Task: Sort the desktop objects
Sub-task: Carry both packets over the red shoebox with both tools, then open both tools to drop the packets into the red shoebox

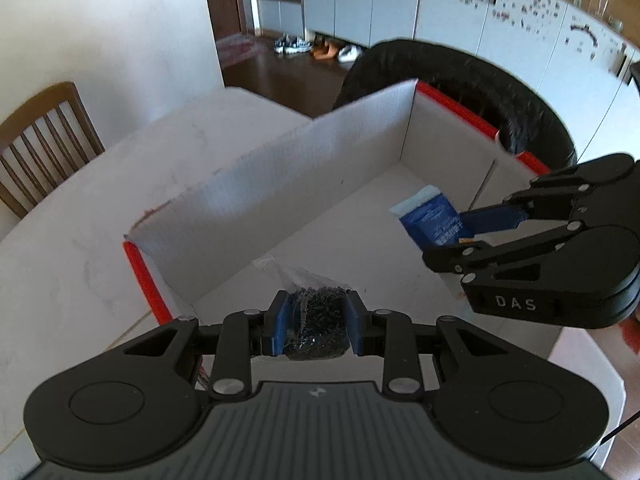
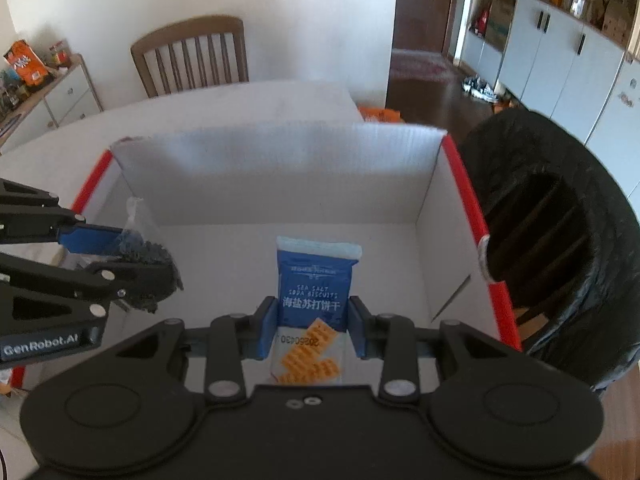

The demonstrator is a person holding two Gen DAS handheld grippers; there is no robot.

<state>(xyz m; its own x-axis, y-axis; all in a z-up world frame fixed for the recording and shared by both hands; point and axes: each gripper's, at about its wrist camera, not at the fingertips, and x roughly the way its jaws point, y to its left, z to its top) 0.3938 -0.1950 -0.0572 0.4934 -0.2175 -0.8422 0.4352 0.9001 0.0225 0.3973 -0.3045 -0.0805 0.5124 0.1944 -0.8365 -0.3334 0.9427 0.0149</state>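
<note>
My left gripper (image 1: 316,322) is shut on a clear bag of small black bits (image 1: 318,320) and holds it over the near end of a white cardboard box with red edges (image 1: 280,184). It also shows in the right wrist view (image 2: 120,252), with the bag (image 2: 152,268) in it. My right gripper (image 2: 312,322) is shut on a blue packet of sea salt soda biscuits (image 2: 314,280) and holds it over the box (image 2: 280,176). In the left wrist view the right gripper (image 1: 472,232) and the packet (image 1: 430,216) are at the box's right side.
A round bin lined with a black bag (image 2: 560,240) stands just right of the box, also visible in the left wrist view (image 1: 480,92). The box sits on a white table (image 1: 60,260). A wooden chair (image 2: 192,56) stands behind it.
</note>
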